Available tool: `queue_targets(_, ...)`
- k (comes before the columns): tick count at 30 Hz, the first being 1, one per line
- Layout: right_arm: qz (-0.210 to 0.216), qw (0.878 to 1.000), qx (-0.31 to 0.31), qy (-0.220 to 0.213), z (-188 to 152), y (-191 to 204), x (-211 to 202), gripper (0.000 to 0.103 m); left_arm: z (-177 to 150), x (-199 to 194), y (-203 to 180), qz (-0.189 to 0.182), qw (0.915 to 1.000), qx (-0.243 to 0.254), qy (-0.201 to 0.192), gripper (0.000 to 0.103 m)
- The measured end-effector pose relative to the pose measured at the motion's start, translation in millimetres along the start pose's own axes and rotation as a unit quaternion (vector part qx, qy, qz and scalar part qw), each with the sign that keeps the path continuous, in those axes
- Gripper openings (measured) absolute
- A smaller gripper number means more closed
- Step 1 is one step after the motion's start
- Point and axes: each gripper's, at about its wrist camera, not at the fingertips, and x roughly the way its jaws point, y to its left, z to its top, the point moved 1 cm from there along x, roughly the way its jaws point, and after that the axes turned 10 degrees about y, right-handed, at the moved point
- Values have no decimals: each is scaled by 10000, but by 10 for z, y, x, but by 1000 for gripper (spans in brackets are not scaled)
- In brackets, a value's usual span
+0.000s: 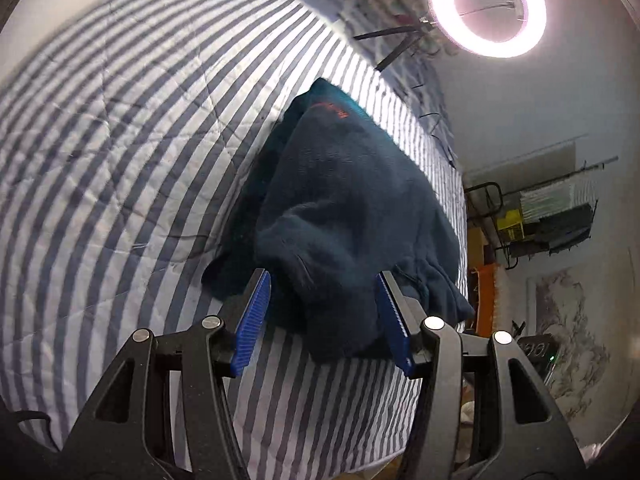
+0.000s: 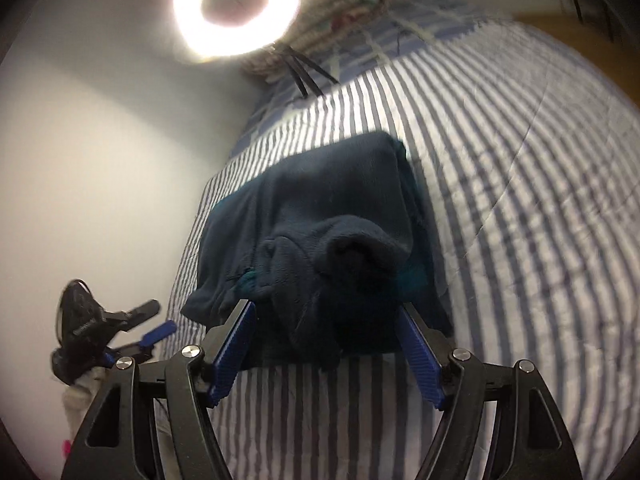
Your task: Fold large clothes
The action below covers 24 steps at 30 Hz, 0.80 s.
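Fleece, dark navy, lies in a rumpled heap on the bed: the garment (image 1: pixel 352 216) sits near the bed's edge, on the striped quilt (image 1: pixel 120 152), with a small red mark near its far end and a cuff or hem bunched up at the near end. No box, basket or drawer stands near it; a wire rack (image 1: pixel 560 212) in the room's corner holds a yellow thing and some pale stacked items, too small to name.

The left tool (image 1: pixel 322 312) hangs above the near end of the garment with its blue fingers apart and nothing between the pads. The right tool (image 2: pixel 326 334) does the same from the other side, its blue fingers wide apart over the bunched cloth, gripping nothing. In the right wrist view the left tool (image 2: pixel 152 338) shows at the lower left, blurred, with a pale sleeve or glove under it that is hard to make out.

Both views are smeared, so the folds of the garment cannot be read, nor which part is sleeve or body. The garment's near edge is partly hidden behind the tool fingers.

The quilt has grey-blue and white stripes and light creases. A ring light (image 1: pixel 486 6) on a dark tripod glares beyond the bed's far end, beside patterned bedding (image 2: pixel 348 4). The walls are plain and pale.
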Motion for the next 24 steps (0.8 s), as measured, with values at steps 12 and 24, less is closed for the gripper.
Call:
queue_targets(12, 1028, 9934, 240, 443, 29, -90, 148, 8, 113, 159, -114, 179, 9993, 323, -63, 2)
queue_targets(24, -50, 9934, -404, 1074, -198, 31, 367, 23, -105, 290, -76, 1461, 9835, 1067, 36, 6)
